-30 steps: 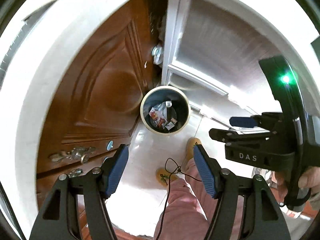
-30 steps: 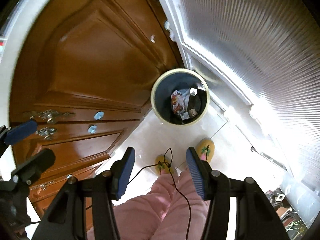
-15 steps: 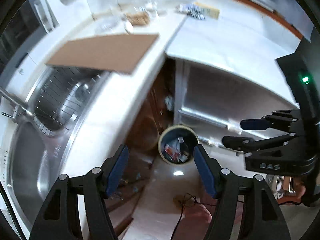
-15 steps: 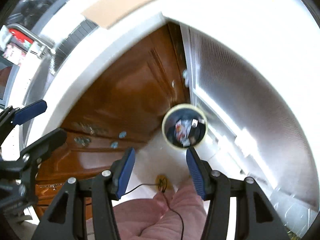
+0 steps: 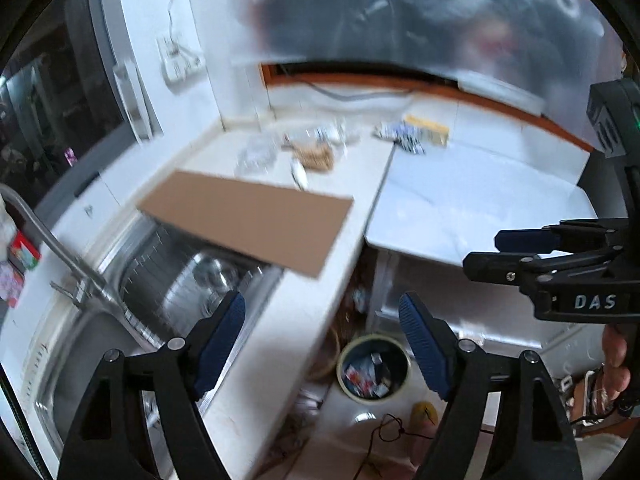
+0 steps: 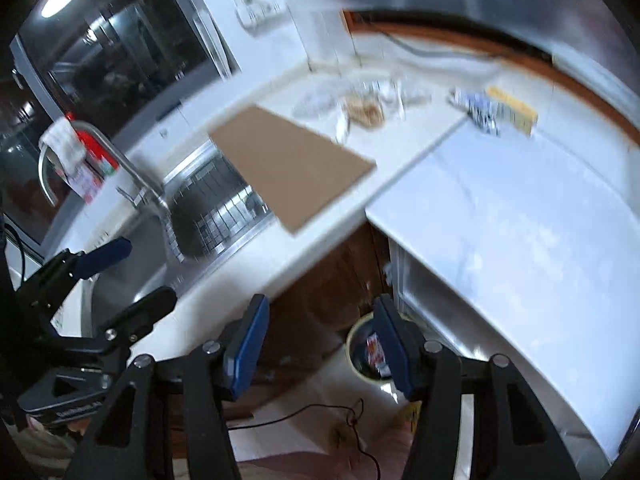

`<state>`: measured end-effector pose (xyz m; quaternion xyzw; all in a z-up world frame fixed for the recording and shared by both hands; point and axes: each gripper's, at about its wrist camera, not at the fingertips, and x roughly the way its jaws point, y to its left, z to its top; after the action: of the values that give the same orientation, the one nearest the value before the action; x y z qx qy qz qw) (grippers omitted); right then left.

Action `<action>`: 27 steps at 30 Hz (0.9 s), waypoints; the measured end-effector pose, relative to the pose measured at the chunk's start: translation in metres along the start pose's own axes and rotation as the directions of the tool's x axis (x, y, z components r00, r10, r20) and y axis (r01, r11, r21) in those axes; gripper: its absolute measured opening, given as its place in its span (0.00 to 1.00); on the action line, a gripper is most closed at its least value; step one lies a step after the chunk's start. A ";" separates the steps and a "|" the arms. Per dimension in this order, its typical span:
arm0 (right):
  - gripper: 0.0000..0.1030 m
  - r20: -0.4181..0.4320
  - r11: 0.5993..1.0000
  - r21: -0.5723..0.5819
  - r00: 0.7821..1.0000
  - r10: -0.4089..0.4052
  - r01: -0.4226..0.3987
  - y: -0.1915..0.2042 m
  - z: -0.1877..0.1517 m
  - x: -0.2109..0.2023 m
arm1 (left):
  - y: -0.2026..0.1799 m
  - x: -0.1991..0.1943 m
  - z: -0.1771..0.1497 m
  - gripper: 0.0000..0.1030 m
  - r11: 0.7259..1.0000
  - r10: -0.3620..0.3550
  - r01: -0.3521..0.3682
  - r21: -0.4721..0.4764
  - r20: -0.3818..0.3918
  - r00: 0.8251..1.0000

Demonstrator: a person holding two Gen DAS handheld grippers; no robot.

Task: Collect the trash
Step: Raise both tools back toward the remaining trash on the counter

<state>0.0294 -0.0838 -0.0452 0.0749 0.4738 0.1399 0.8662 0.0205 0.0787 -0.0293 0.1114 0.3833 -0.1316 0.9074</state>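
Observation:
A round cream bin (image 5: 374, 368) with wrappers inside stands on the floor below the counter; it also shows in the right wrist view (image 6: 366, 354). Trash lies at the counter's back: clear plastic wrap (image 5: 256, 152), a brown snack packet (image 5: 314, 156), a blue-white wrapper (image 5: 400, 138) and a yellow box (image 5: 426, 130). The same trash shows in the right wrist view: packet (image 6: 364, 110), wrapper (image 6: 476, 110), box (image 6: 512, 110). My left gripper (image 5: 322, 346) is open and empty. My right gripper (image 6: 320, 338) is open and empty, also seen from the side (image 5: 504, 250).
A brown cardboard sheet (image 5: 244, 218) lies across the counter and over the steel sink (image 5: 176, 280). A tap (image 6: 136, 176) stands left of the sink. A white worktop (image 6: 516, 216) spreads to the right. Wooden cabinet doors (image 6: 324, 280) are below.
Both grippers have swung up from pointing down at the bin and floor to facing the counter. The bin has slid to the bottom of both views. Both stay open and empty.

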 end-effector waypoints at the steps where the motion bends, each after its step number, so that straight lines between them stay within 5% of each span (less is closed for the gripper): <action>1: 0.54 0.014 1.000 -0.003 1.000 0.000 0.000 0.002 0.005 -0.004 | 0.002 -0.003 0.004 0.75 1.000 0.009 -0.009 0.000 0.012 1.000; 14: 0.64 0.123 0.999 -0.006 0.991 -0.045 0.046 -0.022 0.079 -0.029 | 0.016 0.000 0.064 0.76 0.999 0.042 -0.038 -0.036 0.110 0.993; 27: 0.64 0.089 0.996 -0.008 0.992 -0.087 0.088 -0.142 0.164 0.019 | -0.005 0.101 0.150 0.77 0.995 0.081 -0.081 -0.061 0.006 0.997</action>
<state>0.2014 -0.2127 -0.0090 0.0548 0.4370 0.1012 0.8921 0.1866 0.0132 -0.0004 0.0989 0.3785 -0.0836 0.9165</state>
